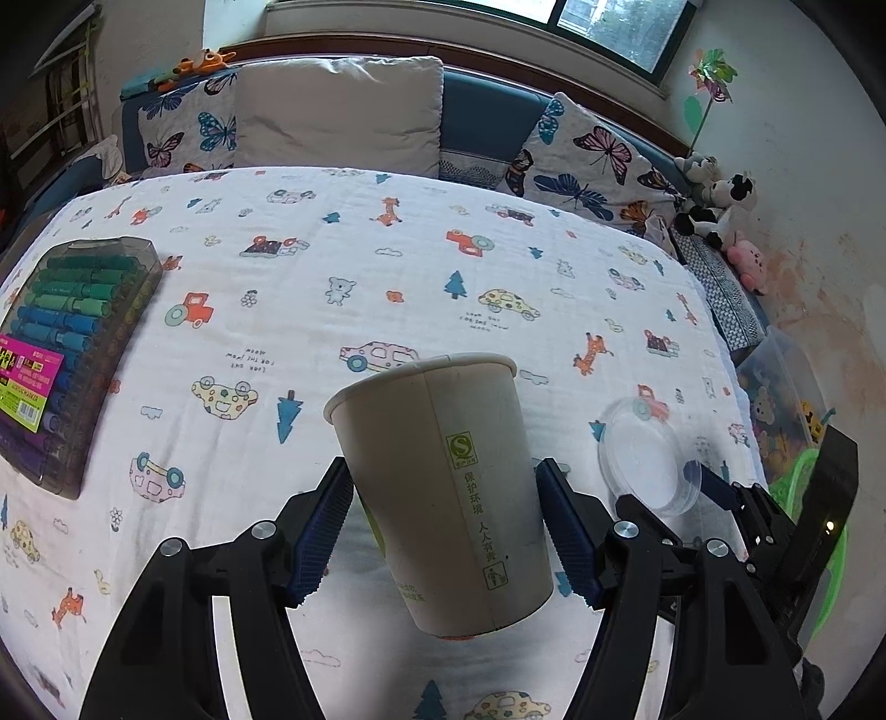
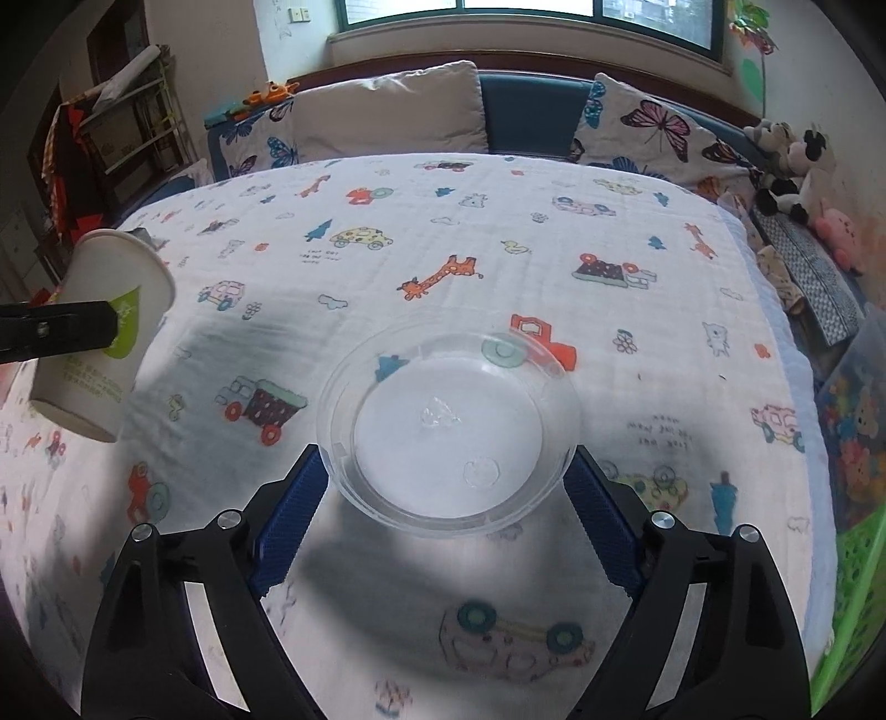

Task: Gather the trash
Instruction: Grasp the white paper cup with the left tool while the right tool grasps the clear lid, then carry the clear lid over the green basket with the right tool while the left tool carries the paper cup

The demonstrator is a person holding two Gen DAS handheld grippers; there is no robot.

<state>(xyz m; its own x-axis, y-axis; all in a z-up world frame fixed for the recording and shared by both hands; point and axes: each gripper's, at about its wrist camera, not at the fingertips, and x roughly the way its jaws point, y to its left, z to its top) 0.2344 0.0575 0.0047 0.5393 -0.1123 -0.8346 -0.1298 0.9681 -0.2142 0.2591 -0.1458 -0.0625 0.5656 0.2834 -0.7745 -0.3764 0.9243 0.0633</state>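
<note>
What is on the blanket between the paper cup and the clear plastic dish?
Nothing but bare blanket with cartoon cars. The right wrist view shows the paper cup up in the left tongs and the clear plastic dish apart.

A table covered by a white cloth printed with cars, giraffes and trees fills the foreground. Behind it stands a blue sofa carrying a plain beige cushion and butterfly-print cushions. Above the sofa, a green-framed window admits daylight. Soft toys sit at the sofa's right end, against a stained pale wall. A rack stands at left.
</note>
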